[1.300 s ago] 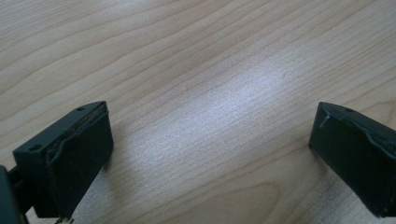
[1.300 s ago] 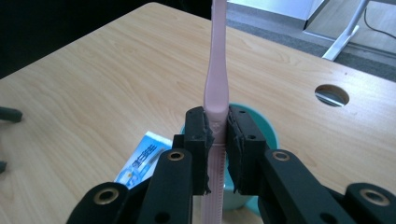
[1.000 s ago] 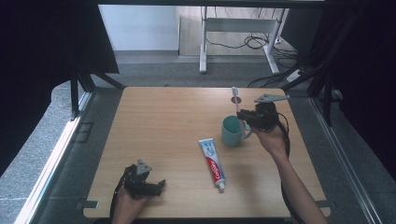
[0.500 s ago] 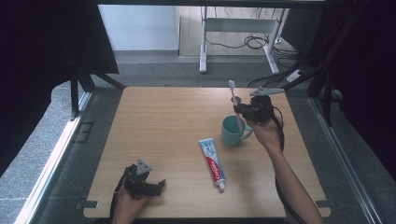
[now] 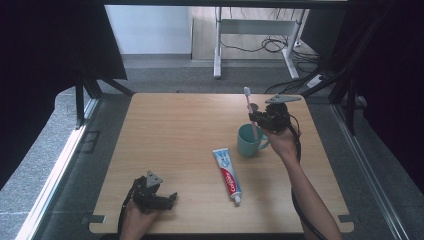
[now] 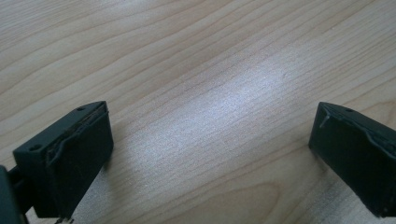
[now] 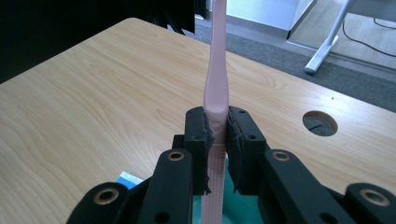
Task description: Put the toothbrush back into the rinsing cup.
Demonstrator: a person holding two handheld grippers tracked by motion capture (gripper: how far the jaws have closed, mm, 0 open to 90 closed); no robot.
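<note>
one pink toothbrush (image 7: 216, 88), one teal mug (image 5: 248, 140) and one toothpaste tube (image 5: 227, 173) are on or over the wooden table (image 5: 175, 130). the right gripper (image 5: 258, 118) is clenched on the toothbrush handle, holding it upright with its lower end inside the mug just below the jaws. the tube lies flat nearer the person than that gripper. the left gripper (image 6: 205, 154) rests released, jaws wide over bare wood.

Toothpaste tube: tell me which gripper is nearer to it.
Right. The right gripper holds the toothbrush over the mug, just beyond the toothpaste tube's far end. The left gripper rests open at the table's near left edge, farther off.
</note>
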